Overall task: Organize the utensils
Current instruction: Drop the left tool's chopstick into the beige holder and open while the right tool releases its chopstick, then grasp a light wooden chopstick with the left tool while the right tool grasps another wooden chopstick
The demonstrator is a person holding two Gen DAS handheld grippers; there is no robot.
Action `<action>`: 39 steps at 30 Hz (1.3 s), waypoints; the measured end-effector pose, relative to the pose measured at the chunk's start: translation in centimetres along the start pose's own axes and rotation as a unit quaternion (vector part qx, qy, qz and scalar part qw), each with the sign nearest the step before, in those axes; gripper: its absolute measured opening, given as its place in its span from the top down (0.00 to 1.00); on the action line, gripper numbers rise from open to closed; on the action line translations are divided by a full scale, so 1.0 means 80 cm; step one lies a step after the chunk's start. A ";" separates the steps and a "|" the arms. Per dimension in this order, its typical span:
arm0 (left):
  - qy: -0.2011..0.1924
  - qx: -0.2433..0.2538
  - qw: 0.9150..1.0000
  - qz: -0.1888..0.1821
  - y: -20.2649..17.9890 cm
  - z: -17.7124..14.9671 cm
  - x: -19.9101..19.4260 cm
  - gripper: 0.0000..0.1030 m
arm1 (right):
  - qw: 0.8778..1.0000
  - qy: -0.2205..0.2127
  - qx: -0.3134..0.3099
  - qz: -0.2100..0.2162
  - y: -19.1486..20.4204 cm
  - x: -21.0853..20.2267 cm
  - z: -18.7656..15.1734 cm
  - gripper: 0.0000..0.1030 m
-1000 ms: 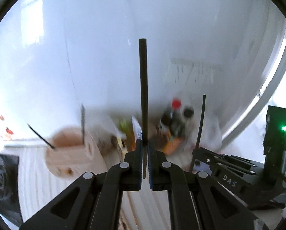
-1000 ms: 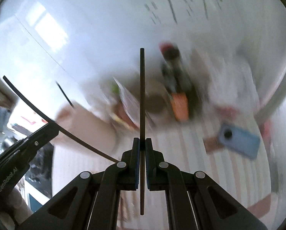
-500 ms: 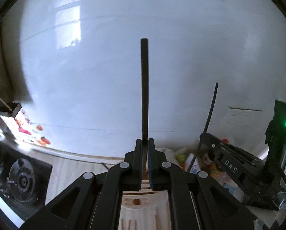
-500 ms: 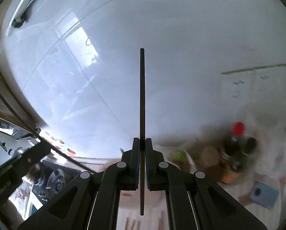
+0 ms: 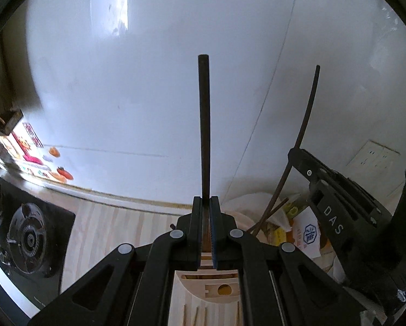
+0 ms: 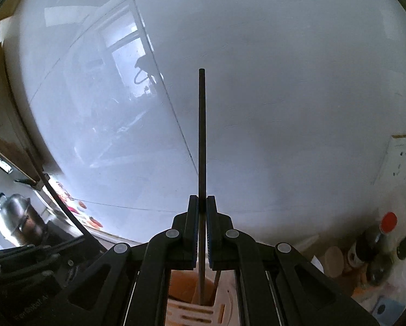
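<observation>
My left gripper (image 5: 206, 203) is shut on a dark chopstick (image 5: 204, 135) that sticks up past the jaws toward the white wall. Under it sits a pale wooden utensil holder (image 5: 222, 289) with slots and a round hole. At the right of that view is the right gripper body (image 5: 338, 217), with its own chopstick (image 5: 309, 114). In the right wrist view, my right gripper (image 6: 202, 203) is shut on a dark chopstick (image 6: 202, 135). That chopstick's lower end hangs over or inside the holder's (image 6: 224, 309) round compartment, where another thin stick (image 6: 217, 274) leans.
A gas stove (image 5: 26, 233) lies on the counter to the left, with a metal kettle (image 6: 12, 214) beyond it. Food packets (image 5: 306, 233) and sauce bottles (image 6: 379, 239) crowd the right, below a wall socket (image 6: 404, 157). The glossy white wall stands close behind.
Both views have swung away from the bottles toward the wall and stove. The wooden holder now lies directly under both grippers. Each gripper has kept its chopstick.
</observation>
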State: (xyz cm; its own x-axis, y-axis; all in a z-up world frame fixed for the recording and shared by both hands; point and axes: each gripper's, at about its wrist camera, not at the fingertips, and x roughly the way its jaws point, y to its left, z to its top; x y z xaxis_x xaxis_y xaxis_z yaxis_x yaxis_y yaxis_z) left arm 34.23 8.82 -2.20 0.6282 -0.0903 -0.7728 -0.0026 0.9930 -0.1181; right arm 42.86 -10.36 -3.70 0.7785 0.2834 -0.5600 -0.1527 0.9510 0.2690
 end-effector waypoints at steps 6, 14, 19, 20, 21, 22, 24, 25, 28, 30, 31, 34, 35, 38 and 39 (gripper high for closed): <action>0.023 -0.018 0.999 -0.015 -0.001 -0.001 0.002 0.97 | 1.000 0.022 -0.009 -0.002 0.001 0.016 -0.013 0.95; 0.001 -0.049 0.998 -0.034 0.000 0.003 -0.054 0.74 | 0.996 0.086 0.003 0.026 -0.009 0.011 -0.015 0.84; -0.062 -0.045 0.997 0.007 0.009 -0.006 -0.104 0.13 | 0.997 0.072 0.022 0.012 -0.022 -0.037 -0.018 0.65; -0.072 -0.042 0.996 0.022 0.015 -0.011 -0.107 0.11 | 0.997 0.072 0.026 0.007 -0.023 -0.046 -0.018 0.62; -0.079 -0.040 0.996 0.034 0.017 -0.017 -0.114 0.06 | 0.997 0.069 0.031 -0.002 -0.027 -0.061 -0.023 0.60; -0.083 -0.038 0.995 0.041 0.020 -0.023 -0.117 0.02 | 0.997 0.069 0.034 -0.013 -0.033 -0.073 -0.023 0.58; -0.083 -0.039 0.994 0.056 0.032 -0.040 -0.117 0.00 | 0.996 0.071 0.043 -0.023 -0.039 -0.093 -0.033 0.49; -0.079 -0.039 0.994 0.064 0.037 -0.050 -0.115 0.00 | 0.996 0.073 0.047 -0.033 -0.043 -0.104 -0.041 0.47; -0.067 -0.042 0.994 0.079 0.048 -0.078 -0.107 0.00 | 0.994 0.076 0.060 -0.040 -0.050 -0.124 -0.070 0.38; -0.047 -0.042 0.994 0.089 0.054 -0.103 -0.094 0.00 | 0.994 0.081 0.069 -0.040 -0.052 -0.130 -0.097 0.27; -0.040 -0.038 0.994 0.094 0.056 -0.111 -0.088 0.00 | 0.993 0.085 0.072 -0.042 -0.055 -0.132 -0.108 0.23; -0.006 -0.034 0.992 0.125 0.059 -0.151 -0.065 0.00 | 0.991 0.104 0.072 -0.053 -0.057 -0.127 -0.146 0.19; 0.003 -0.034 0.991 0.129 0.061 -0.160 -0.058 0.00 | 0.989 0.116 0.072 -0.058 -0.062 -0.124 -0.158 0.19; 0.052 -0.022 0.988 0.141 0.065 -0.203 -0.019 0.00 | 0.981 0.166 0.077 -0.066 -0.071 -0.107 -0.202 0.19; 0.067 -0.018 0.987 0.144 0.066 -0.217 -0.005 0.00 | 0.976 0.192 0.078 -0.067 -0.073 -0.096 -0.223 0.20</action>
State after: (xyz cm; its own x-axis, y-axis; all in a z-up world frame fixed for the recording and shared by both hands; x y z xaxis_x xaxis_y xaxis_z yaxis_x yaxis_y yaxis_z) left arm 20.46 12.81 -13.30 0.4878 0.1844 -0.8533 -0.1958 0.9756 0.0988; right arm 26.92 -15.90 -14.98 0.4946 0.2117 -0.8429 0.0529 0.9608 0.2723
